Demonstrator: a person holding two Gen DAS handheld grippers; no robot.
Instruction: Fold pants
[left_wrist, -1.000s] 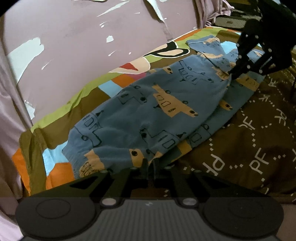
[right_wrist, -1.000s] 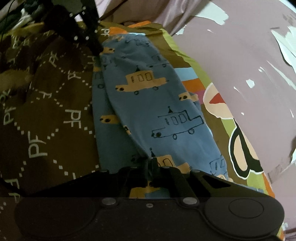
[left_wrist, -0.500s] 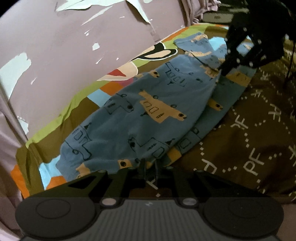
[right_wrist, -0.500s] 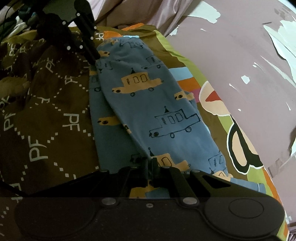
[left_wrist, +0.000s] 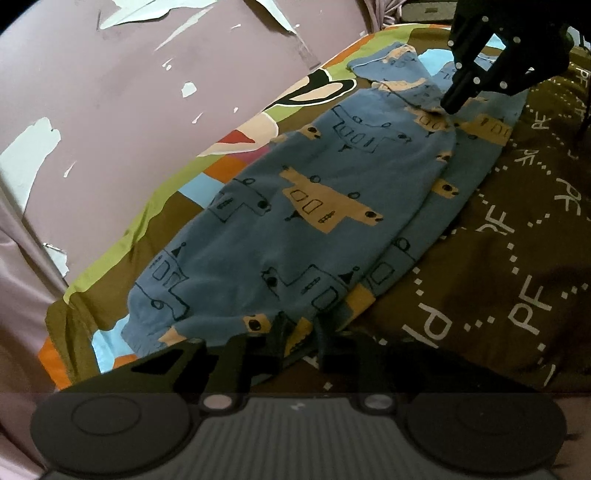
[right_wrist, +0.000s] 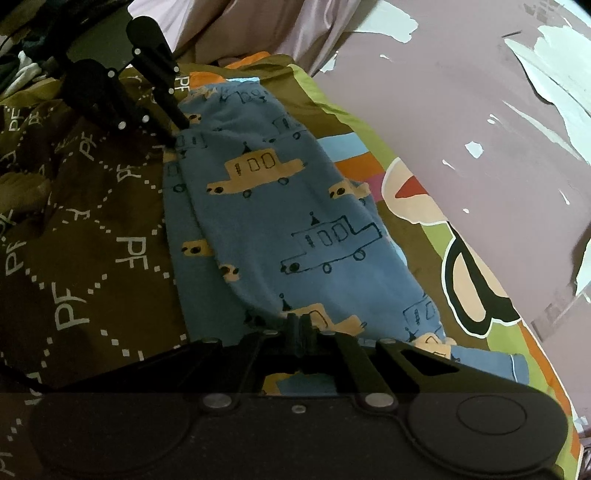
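Blue pants printed with yellow and outlined cars lie lengthwise on the bed, one leg stacked on the other. My left gripper is at the cuff end. Its fingers stand slightly apart, and the pants' edge lies in the narrow gap between them without being pinched. From the right wrist view that gripper sits at the far end of the pants. My right gripper is shut on a puckered bit of cloth near the waist end. The left wrist view shows this gripper with its tips down on the fabric.
The bed has a brown cover with white "PF" lettering and a colourful cartoon border along the wall side. A mauve wall with peeling paint runs close beside the pants. Pale curtains hang at the far end.
My left gripper's fingers have parted a little at the cuff end, and its view has rolled slightly. The right gripper stays shut in the same spot on the pants.
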